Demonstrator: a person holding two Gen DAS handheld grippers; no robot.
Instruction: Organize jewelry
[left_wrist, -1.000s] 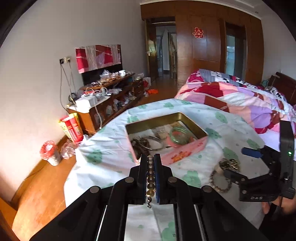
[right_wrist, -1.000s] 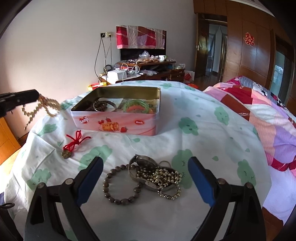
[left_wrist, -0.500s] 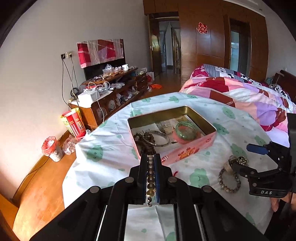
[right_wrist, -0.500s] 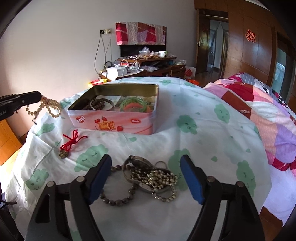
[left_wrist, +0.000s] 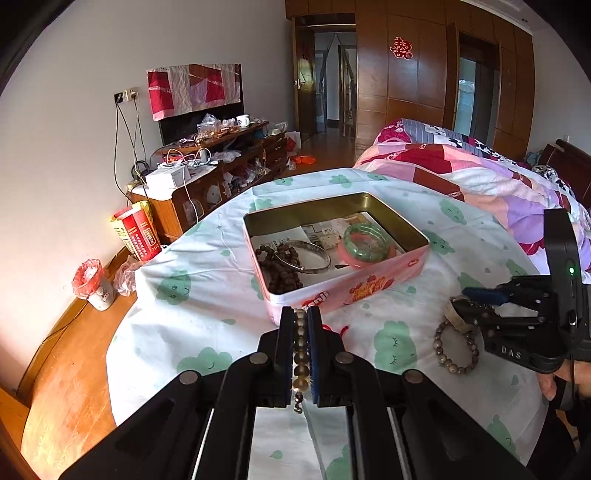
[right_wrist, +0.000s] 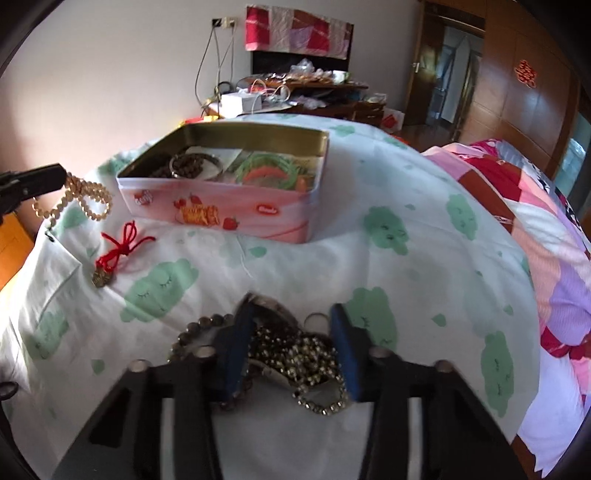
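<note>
The tin (left_wrist: 384, 286) ahead of both claws holds dark beads (left_wrist: 282, 269), a silver bangle (left_wrist: 308, 254) and a green bangle (left_wrist: 365, 240) on paper. The left claw (left_wrist: 303, 350), angled down, is clamped on a pale bead string (right_wrist: 79, 201) running along its fingers. The right claw (right_wrist: 291, 354), angled down, has just been closing around the chain pile (right_wrist: 295, 354), jaws part open; I cannot tell whether the pads touch it. A bead bracelet (left_wrist: 456, 347) lies beside it on the sheet (right_wrist: 406, 192).

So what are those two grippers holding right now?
Left gripper pinches a pale beaded strand by one stretch. Right gripper has been closing around the glittery chain pile; grip unclear.
</note>
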